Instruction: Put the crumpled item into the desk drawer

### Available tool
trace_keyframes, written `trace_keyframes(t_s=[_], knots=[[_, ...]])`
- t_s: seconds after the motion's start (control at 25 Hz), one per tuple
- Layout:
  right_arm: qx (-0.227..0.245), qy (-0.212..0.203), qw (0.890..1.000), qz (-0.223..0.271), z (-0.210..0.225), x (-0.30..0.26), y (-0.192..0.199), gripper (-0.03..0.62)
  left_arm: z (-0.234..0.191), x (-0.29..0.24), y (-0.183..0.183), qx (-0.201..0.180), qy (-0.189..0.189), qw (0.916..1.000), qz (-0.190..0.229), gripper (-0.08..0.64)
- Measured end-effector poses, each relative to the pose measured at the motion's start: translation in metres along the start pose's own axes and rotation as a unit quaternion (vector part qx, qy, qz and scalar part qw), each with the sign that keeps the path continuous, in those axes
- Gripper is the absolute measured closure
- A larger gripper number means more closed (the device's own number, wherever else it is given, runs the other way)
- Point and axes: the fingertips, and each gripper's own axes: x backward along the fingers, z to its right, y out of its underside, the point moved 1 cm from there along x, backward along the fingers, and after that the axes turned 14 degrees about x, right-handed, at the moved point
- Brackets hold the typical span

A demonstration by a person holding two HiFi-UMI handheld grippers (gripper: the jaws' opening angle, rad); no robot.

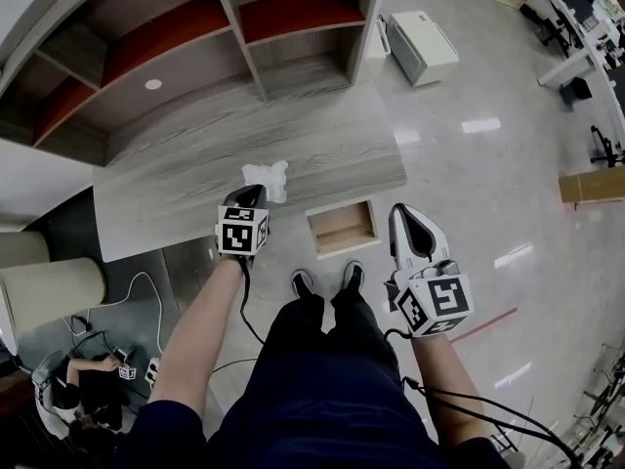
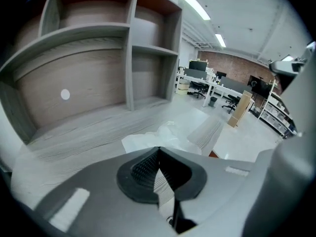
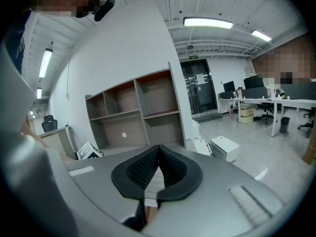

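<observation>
A crumpled white item (image 1: 267, 177) lies on the grey wood desk top (image 1: 176, 179), near its front edge. My left gripper (image 1: 255, 193) hovers just short of it, jaws shut and empty; in the left gripper view the crumpled item (image 2: 160, 135) sits right beyond the closed tips of the left gripper (image 2: 158, 150). Below the desk's front right, the drawer (image 1: 342, 226) stands pulled out, showing a bare wooden inside. My right gripper (image 1: 399, 213) hangs in the air to the right of the drawer, also shut on nothing, and the right gripper (image 3: 158, 148) faces the shelves across the room.
An open shelf unit (image 1: 195, 27) rises behind the desk. The person's shoes (image 1: 304, 281) stand just in front of the drawer. A white box (image 1: 422, 45) lies on the floor at the back right, a cardboard box (image 1: 591, 186) far right, and cables (image 1: 137, 291) at left.
</observation>
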Motion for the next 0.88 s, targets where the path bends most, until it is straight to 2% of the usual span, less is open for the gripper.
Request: trace_keyframes(t_s=[0.24, 0.36, 0.52, 0.72, 0.88], knots=[[0.006, 0.015, 1.0, 0.01, 0.006, 0.0, -0.009, 0.586, 0.042, 0.022, -0.021, -0.02, 0.042, 0.998, 0.044, 0.555], [0.005, 0.028, 0.999, 0.017, 0.008, 0.003, -0.011, 0.586, 0.068, 0.029, -0.026, -0.05, 0.068, 0.9945, 0.062, 0.555], [0.001, 0.047, 0.999, 0.019, 0.013, 0.013, -0.009, 0.586, 0.112, 0.033, -0.022, -0.1, 0.106, 0.9872, 0.065, 0.555], [-0.004, 0.056, 0.998, 0.015, 0.026, 0.023, 0.001, 0.586, 0.16, 0.025, -0.003, -0.176, 0.149, 0.9718, 0.05, 0.555], [-0.004, 0.065, 0.998, 0.024, 0.045, 0.029, 0.002, 0.586, 0.19, 0.018, 0.023, -0.264, 0.176, 0.9479, 0.033, 0.555]])
